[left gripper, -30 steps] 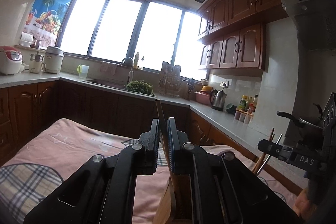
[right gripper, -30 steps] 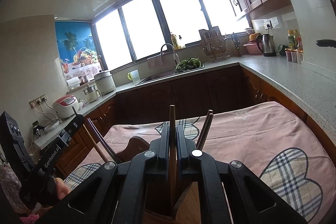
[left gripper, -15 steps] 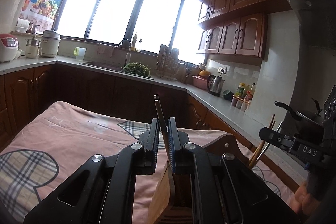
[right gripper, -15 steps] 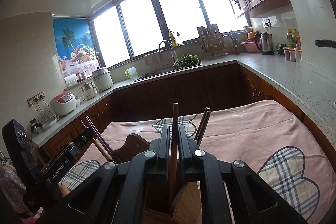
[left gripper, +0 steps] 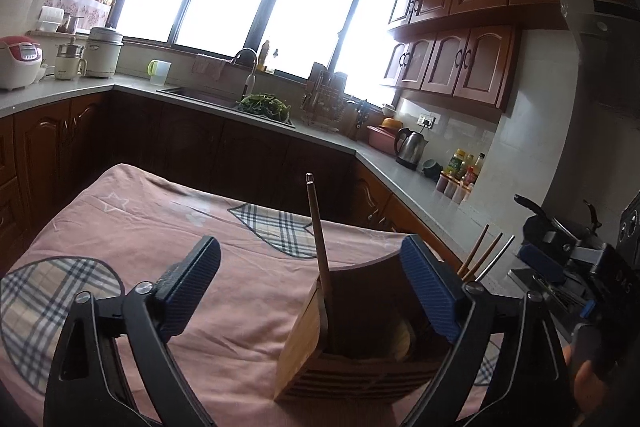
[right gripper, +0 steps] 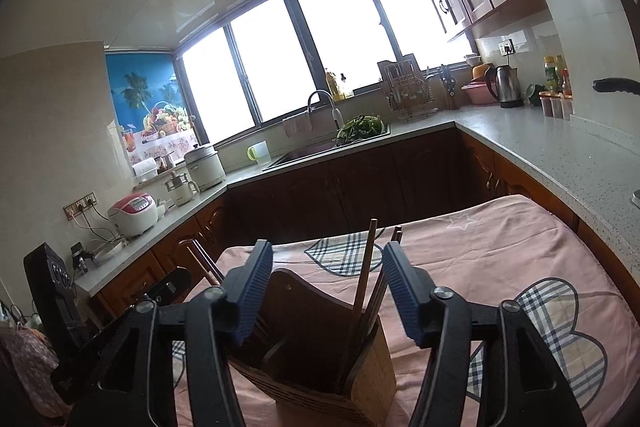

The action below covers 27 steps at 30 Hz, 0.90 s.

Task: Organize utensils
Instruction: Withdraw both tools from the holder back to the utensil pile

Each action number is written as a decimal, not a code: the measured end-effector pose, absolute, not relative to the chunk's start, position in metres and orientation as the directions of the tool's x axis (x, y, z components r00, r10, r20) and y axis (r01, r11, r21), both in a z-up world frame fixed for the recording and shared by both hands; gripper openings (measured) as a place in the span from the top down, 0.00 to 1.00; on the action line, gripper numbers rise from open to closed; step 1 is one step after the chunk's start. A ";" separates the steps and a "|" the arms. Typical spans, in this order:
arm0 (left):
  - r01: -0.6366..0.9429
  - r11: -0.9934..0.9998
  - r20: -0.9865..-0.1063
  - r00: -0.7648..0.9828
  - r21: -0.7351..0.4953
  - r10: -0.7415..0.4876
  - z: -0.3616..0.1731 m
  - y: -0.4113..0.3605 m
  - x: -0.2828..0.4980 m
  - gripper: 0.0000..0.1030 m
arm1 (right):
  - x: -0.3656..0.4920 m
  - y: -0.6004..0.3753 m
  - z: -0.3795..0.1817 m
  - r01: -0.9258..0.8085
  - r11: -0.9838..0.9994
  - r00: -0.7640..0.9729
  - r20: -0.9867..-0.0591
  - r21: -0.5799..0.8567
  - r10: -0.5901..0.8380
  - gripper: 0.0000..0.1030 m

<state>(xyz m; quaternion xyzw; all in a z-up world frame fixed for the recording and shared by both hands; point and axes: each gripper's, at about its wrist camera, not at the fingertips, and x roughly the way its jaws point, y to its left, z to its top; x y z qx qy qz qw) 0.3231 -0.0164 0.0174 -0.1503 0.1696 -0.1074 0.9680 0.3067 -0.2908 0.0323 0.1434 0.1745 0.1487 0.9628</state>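
A slatted brown wooden utensil holder point(left gripper: 360, 359) with a curved back is seen standing on the pink cloth with plaid hearts point(left gripper: 168, 227), right under both tools. A slim dark wooden chopstick point(left gripper: 318, 247) is stood upright in it, free of any grip (more sticks point(right gripper: 366, 275) lean at the far side). The left gripper point(left gripper: 310, 283) and right gripper point(right gripper: 327, 293) are both spread wide, ribbed blue pads point(left gripper: 192, 287) flanking the holder, nothing held.
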 end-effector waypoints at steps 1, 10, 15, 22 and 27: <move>0.149 0.935 -0.311 0.916 -0.322 -0.253 0.018 -0.014 0.318 0.02 | 0.302 -0.293 0.035 -0.239 0.910 0.897 -0.283 0.338 0.340 0.10; 0.075 0.966 -0.503 0.842 -0.248 -0.195 0.007 -0.006 0.273 0.00 | 0.248 -0.303 0.044 -0.229 0.905 0.899 -0.278 0.357 0.337 0.05; 0.068 0.964 -0.561 0.801 -0.257 -0.207 -0.002 -0.003 0.240 0.00 | 0.220 -0.307 0.042 -0.211 0.906 0.894 -0.302 0.368 0.331 0.05; 0.065 0.961 -0.586 0.781 -0.267 -0.216 -0.006 0.003 0.198 0.00 | 0.177 -0.308 0.031 -0.201 0.911 0.878 -0.346 0.361 0.331 0.05; 0.075 0.959 -0.610 0.757 -0.275 -0.234 -0.010 0.003 0.179 0.00 | 0.153 -0.308 0.016 -0.186 0.914 0.852 -0.404 0.361 0.333 0.05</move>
